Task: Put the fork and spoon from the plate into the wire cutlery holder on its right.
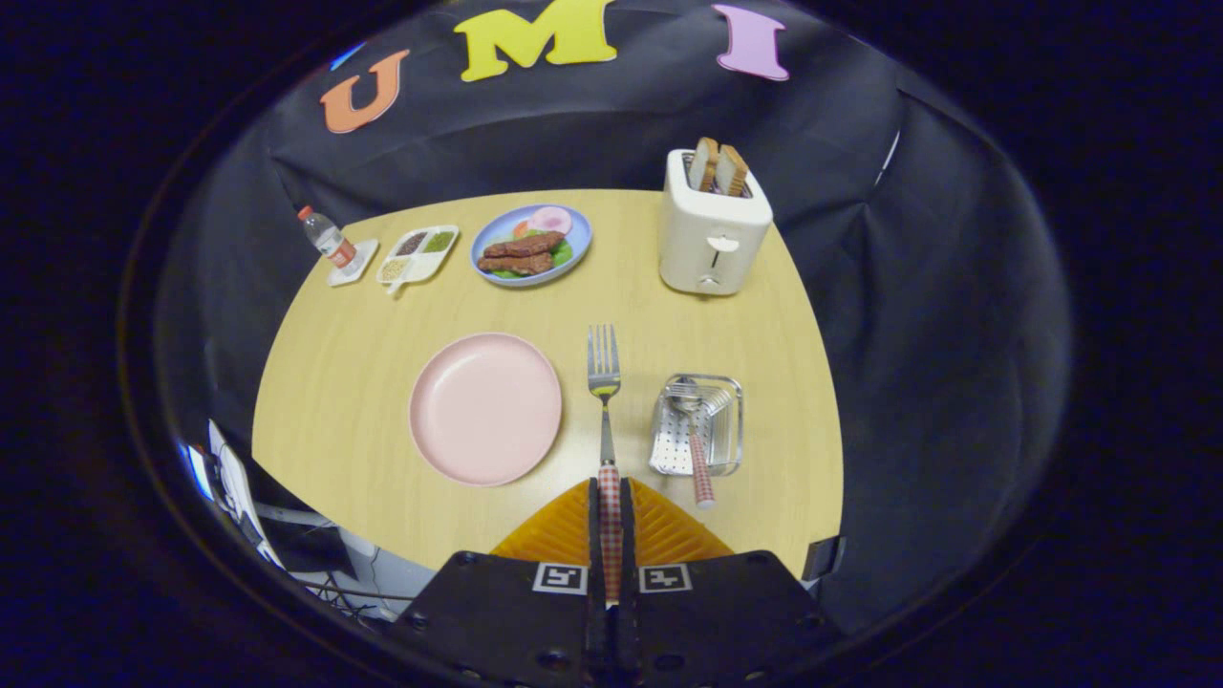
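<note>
My tool (611, 497) pinches the fork (604, 401) by its checked handle; tines point straight ahead, left of the wire cutlery holder (723, 425).

The tongs (610, 497) grip the fork (604, 382) by its handle, between pink plate (484, 408) and wire holder (697, 425).

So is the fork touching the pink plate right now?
Apart. The gripper view shows the fork held by its handle between the gripper's shut fingers, with a strip of bare table between its tines and the plate's rim.
</note>
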